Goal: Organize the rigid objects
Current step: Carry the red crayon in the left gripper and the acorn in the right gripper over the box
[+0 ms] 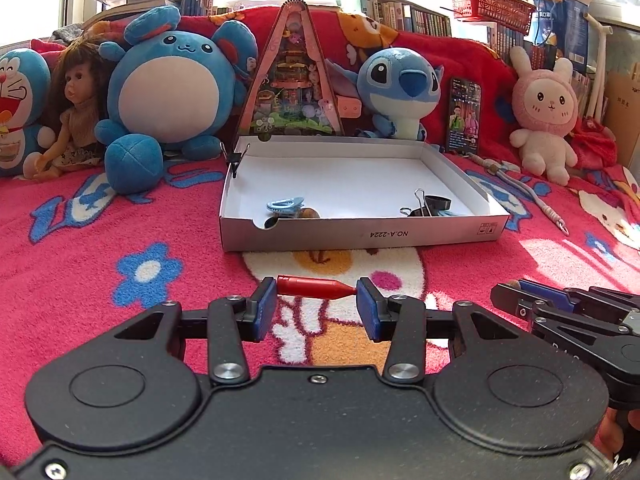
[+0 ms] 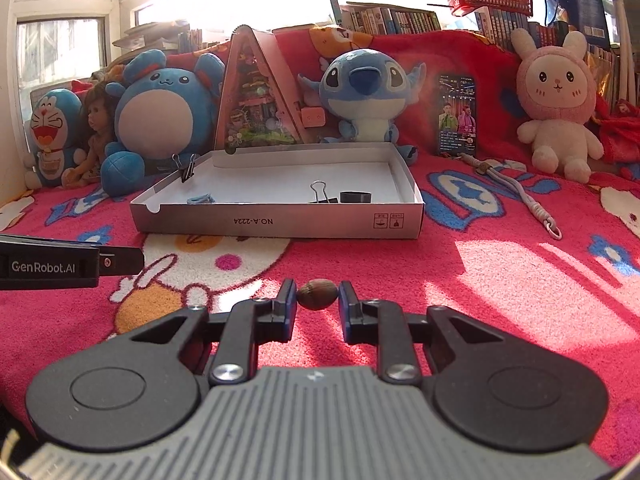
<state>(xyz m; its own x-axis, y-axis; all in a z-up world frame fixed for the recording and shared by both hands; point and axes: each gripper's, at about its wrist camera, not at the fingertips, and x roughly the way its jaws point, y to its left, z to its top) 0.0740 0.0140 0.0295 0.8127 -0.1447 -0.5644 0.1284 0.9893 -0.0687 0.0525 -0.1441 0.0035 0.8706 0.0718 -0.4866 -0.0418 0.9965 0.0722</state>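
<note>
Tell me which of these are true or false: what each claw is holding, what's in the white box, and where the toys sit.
1. The left gripper grips a red bullet-shaped piece end to end. True.
2. The right gripper is empty. False: it is shut on a brown nut-like object.
3. The white box already holds a black binder clip and a light blue clip. True.
4. The Stitch plush sits inside the box. False: it sits behind it, against the red blanket.
5. A binder clip is clamped onto the box's left wall. True.
</note>
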